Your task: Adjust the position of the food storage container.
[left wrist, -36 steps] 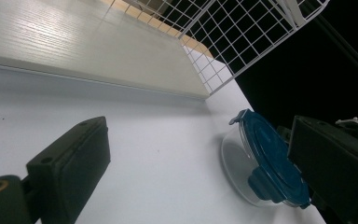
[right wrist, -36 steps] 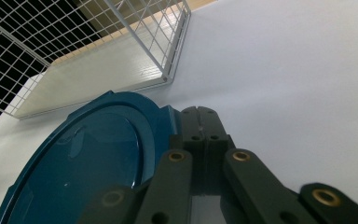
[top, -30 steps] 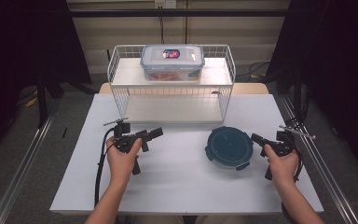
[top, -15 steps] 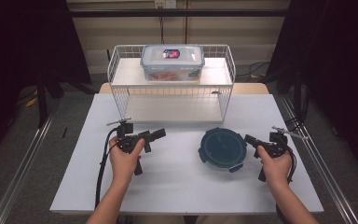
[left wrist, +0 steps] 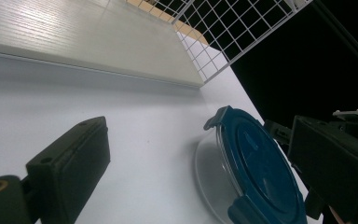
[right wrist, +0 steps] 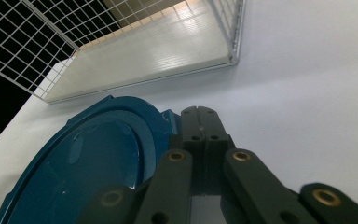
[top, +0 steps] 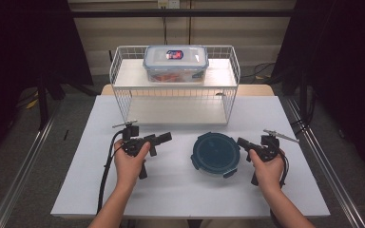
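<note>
A round clear container with a dark blue clip lid (top: 215, 153) sits on the white table (top: 171, 190), right of centre. My right gripper (top: 242, 142) is shut with nothing between its jaws, and its tips rest against the lid's right rim. In the right gripper view the closed jaws (right wrist: 204, 133) meet at the blue lid (right wrist: 88, 172). My left gripper (top: 164, 137) hovers left of the container, open and empty, pointing toward it. The left gripper view looks between its wide-set jaws (left wrist: 200, 177) at the lid (left wrist: 256, 172) and the right gripper (left wrist: 335, 163) beyond.
A white wire rack (top: 123, 85) with two shelves stands at the back of the table. A rectangular clear food box (top: 176, 61) sits on its top shelf. Dark curtains and metal rails flank the table. Cables trail from both grippers.
My right gripper has moved left across the table, and the round container has slid left with it. The left hand has stayed where it was.
</note>
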Available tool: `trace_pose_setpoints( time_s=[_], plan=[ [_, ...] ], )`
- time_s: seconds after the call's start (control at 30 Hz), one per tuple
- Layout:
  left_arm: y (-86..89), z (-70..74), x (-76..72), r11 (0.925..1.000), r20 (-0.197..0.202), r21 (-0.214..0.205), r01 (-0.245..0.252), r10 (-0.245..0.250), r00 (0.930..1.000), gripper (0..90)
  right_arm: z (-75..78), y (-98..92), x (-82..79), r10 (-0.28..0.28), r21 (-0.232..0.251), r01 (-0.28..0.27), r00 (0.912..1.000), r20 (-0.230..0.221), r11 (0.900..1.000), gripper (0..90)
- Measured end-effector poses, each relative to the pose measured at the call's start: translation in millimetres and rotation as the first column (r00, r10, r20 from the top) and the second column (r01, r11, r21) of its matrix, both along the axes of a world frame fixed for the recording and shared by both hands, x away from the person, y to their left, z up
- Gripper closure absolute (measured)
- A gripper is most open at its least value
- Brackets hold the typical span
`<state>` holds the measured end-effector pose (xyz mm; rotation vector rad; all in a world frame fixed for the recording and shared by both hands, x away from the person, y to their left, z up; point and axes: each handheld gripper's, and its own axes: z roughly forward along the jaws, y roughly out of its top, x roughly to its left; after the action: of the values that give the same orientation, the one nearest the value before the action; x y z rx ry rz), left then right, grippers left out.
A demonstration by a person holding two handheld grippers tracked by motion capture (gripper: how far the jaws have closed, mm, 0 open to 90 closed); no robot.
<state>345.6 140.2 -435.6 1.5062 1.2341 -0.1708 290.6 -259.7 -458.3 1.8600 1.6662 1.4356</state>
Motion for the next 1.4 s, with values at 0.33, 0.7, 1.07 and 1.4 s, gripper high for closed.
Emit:
trace_pose_setpoints(
  time_s=[0.33, 0.7, 1.07, 1.4],
  plan=[
    [-1.2, -1.0, -1.1, 0.9999, -0.003, 0.006, 0.011, -0.011, 0.9999, 5.4, -1.2, 13.8, 2.7, 0.014, -0.002, -0.014, 0.9999, 0.008, 0.9999, 90.0],
    [-4.0, -4.0, -3.0, 0.9995, -0.015, 0.006, 0.030, -0.030, 0.9994, 5.1, -2.9, 26.2, 6.0, 0.035, 0.002, -0.035, 0.9992, 0.017, 0.9994, 90.0],
    [-11.3, -7.7, -5.0, 0.9982, -0.030, 0.006, 0.060, -0.060, 0.9977, 4.3, -4.1, 28.7, 8.4, 0.061, 0.027, -0.061, 0.9980, 0.015, 0.9977, 90.0],
    [-12.8, -9.4, -5.1, 0.9977, -0.051, -0.013, 0.067, -0.068, 0.9964, 3.6, -8.4, 11.3, 5.3, 0.035, 0.115, -0.034, 0.9993, -0.008, 0.9928, 64.1]
  ],
)
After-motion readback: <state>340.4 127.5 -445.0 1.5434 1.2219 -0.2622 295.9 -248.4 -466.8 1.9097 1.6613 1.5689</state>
